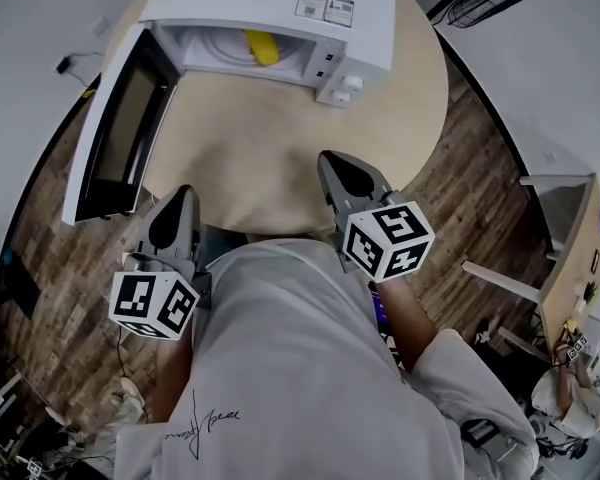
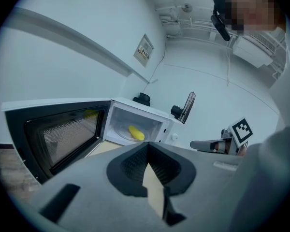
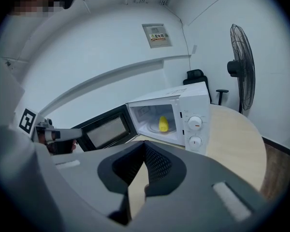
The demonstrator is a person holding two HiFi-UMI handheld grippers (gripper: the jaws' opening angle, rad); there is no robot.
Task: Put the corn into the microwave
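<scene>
At twelve o'clock on the round beige table, the yellow corn cob lay inside the white microwave, its dark-glazed door open toward nine o'clock, while the left gripper and right gripper hovered at six o'clock, pinched together and empty, so seemingly only the door remained.

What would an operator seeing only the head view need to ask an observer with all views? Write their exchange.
Operator: Is the corn wholly inside?
Observer: Yes; the corn lies on the turntable, well inside the microwave.
Operator: Are the jaws holding anything?
Observer: No; the left gripper and right gripper are both shut and empty.
</scene>
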